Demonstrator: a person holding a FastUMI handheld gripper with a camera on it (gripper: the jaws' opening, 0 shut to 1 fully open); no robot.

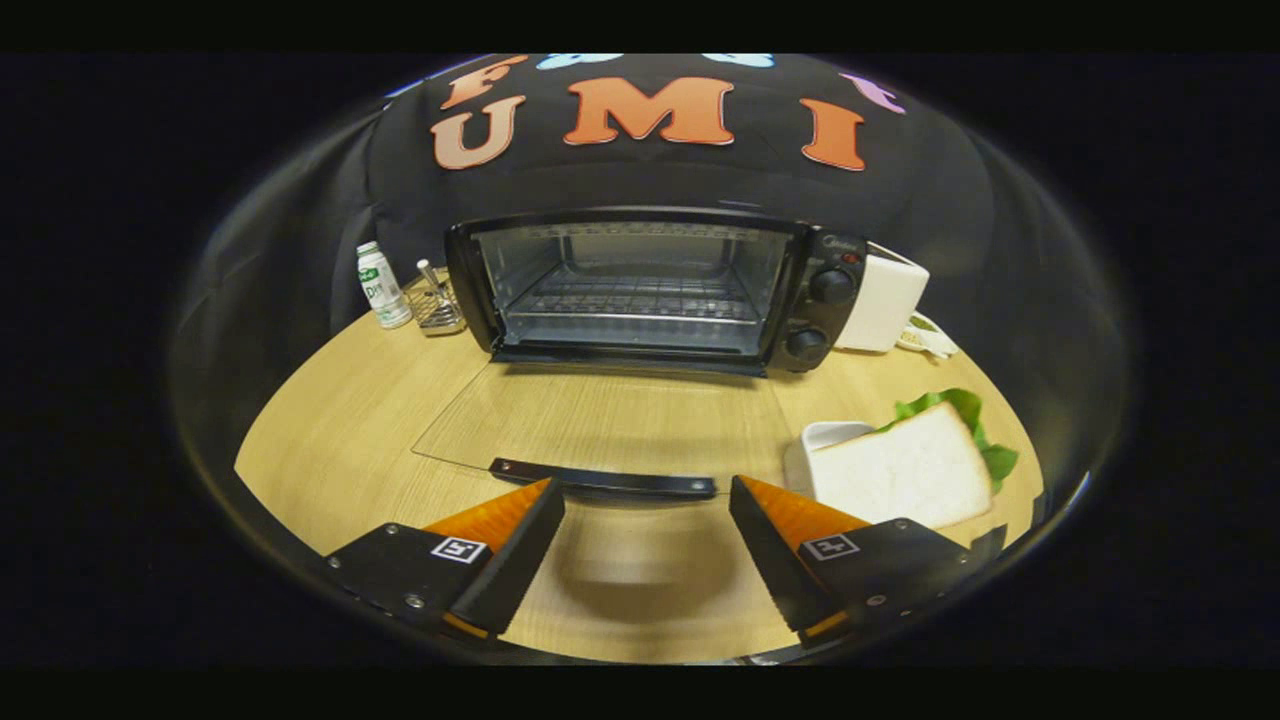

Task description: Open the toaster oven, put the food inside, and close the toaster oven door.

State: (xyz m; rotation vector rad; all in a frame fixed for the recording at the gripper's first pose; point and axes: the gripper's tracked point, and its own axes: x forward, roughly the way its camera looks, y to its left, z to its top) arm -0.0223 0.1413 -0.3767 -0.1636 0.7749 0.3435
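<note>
A black toaster oven point(815, 300) stands at the back of the wooden table, its glass door point(600, 420) folded down flat toward me. The door's dark handle point(605, 479) lies just ahead of my fingertips. Inside, a wire rack point(635, 300) is bare. A sandwich point(910, 465) of white bread with green lettuce rests on a small white dish point(825, 440), to the right of the door and just beyond my right finger. My gripper point(645, 495) is open, with only the table top between its fingers.
Left of the oven stand a small white bottle point(380, 285) and a wire holder point(437, 305). A white box point(885, 300) sits against the oven's right side, with small white items point(930, 335) behind it. The table's curved edge runs close on both sides.
</note>
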